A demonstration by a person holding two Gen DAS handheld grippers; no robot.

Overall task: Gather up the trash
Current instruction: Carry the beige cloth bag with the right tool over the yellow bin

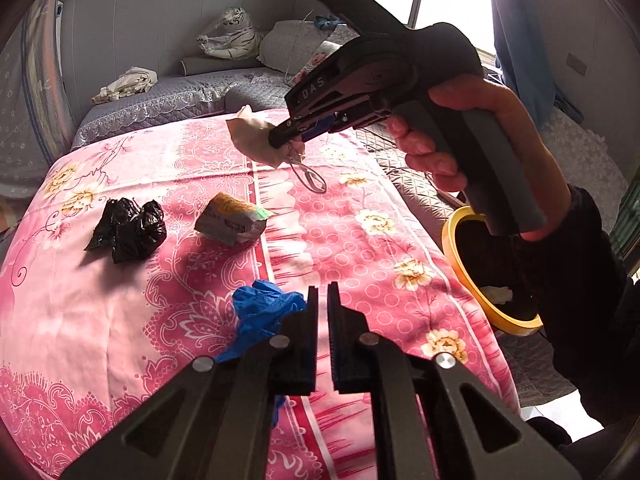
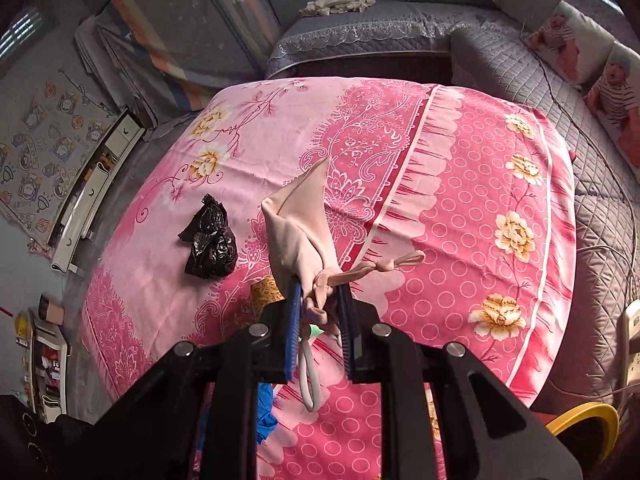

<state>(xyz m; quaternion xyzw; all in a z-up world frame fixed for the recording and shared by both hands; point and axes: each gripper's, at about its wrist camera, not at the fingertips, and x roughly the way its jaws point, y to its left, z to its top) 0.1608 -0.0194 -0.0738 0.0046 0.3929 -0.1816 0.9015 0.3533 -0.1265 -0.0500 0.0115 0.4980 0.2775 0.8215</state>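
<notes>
A big pink flowered cloth (image 2: 460, 184) covers the table, and a grey quilted sofa (image 2: 500, 60) runs along the far side and down the right of the room, with a stuffed white tiger (image 1: 230, 34) sitting on it. A yellow-rimmed bin (image 1: 472, 280) stands at the right edge of the table, dark inside, with a bit of white trash in it. The right gripper (image 2: 318, 300) is up in the air above the cloth and its two jaws are squeezed on a beige face mask (image 2: 298, 224) — the mask is folded to a point, and its ear loops hang down in a knot. The left gripper (image 1: 323, 304) sits low over the near side of the table; its jaws are almost closed, with only a thin gap, and they hold nothing. Just to its left lies a crumpled blue glove (image 1: 264, 312). Farther off on the cloth sit a scrunched black plastic bag (image 1: 128, 230) and a crushed white and yellow wrapper (image 1: 230, 218), near each other but apart.
</notes>
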